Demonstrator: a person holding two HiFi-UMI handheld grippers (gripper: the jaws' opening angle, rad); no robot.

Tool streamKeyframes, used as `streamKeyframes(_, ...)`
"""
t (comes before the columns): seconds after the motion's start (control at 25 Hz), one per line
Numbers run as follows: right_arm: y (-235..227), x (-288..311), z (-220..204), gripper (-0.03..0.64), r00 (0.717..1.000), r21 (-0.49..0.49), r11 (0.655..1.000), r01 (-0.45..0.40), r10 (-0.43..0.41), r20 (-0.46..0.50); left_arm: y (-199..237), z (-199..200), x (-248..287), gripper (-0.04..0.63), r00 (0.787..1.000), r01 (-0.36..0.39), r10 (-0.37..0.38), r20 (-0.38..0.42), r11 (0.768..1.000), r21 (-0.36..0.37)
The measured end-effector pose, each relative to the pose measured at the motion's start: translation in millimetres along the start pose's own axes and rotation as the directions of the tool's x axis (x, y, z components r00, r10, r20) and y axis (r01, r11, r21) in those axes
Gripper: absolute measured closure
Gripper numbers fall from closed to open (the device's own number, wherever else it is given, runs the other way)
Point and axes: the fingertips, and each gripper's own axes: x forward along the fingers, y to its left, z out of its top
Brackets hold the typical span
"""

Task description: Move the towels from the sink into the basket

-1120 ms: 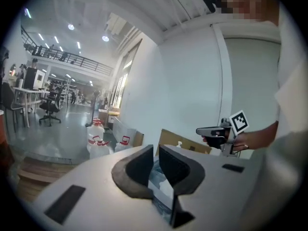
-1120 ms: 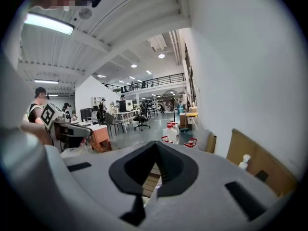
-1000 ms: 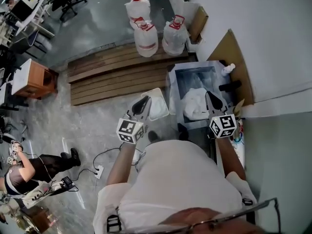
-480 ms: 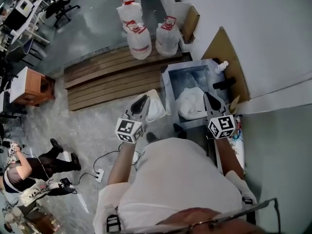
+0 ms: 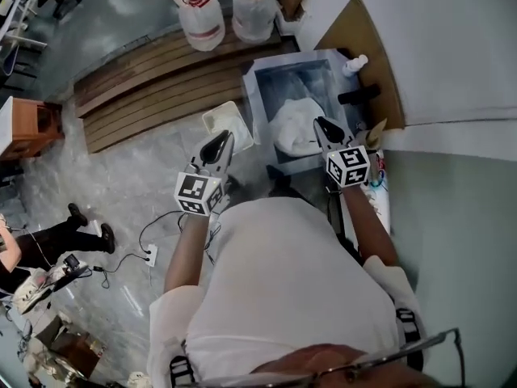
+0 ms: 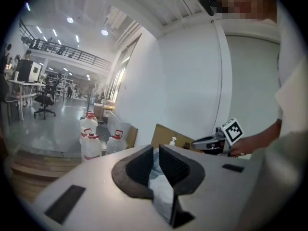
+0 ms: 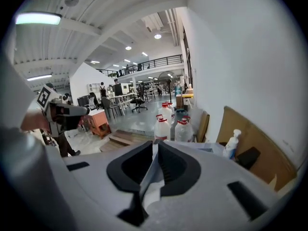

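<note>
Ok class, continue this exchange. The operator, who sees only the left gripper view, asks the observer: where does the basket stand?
Observer: The head view shows the white basket standing just left of the sink, with the left gripper over its near edge.
Operator: What lies in the sink?
Observer: A white towel heap, not yet lifted out; how many towels, I cannot tell.
Operator: And the right gripper's jaws?
Observer: The right gripper, in its own view, has jaws that have just been opening and stand barely apart, with nothing gripped between them.
</note>
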Motion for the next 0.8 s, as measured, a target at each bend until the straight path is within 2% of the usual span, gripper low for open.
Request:
streamKeyframes(0.16,-12.9,28.4,-62.4,0.542,0.987,0.025,0.999,-0.035,0.039,-0.157,-10.3,-29.5,14.9,0.558,0.998,0.007,-0.008,-0.058,1.000,-0.026)
streamKeyframes(0.32,-21.0,62.4,-129.8,0.461,0.943,0.045,0.995,-0.089,0.099,-0.316,-15.8,-60.9,30.7,0.558,0.995,0.008,-0.012,-0.097,0.999,-0.039)
streamKeyframes(0.52,-28.7,107.4,-205.6,0.372,0.866,0.076,0.989,-0.126,0.147,-0.478,-19.9,-91.5,45.6,0.558,0.987,0.001,-0.011,-0.160,0.998,-0.059)
streamKeyframes(0.72,-30.3,148.9,-270.3,0.211,0.772,0.125,0.983,-0.137,0.185,-0.608,-13.9,-123.9,52.3,0.558,0.984,-0.028,0.013,-0.175,0.996,-0.087)
streamKeyframes(0.8,-36.1,163.9,-294.3,0.156,0.729,0.119,0.985,-0.122,0.170,-0.663,-8.7,-130.3,55.2,0.558,0.984,-0.044,0.025,-0.178,0.994,-0.100)
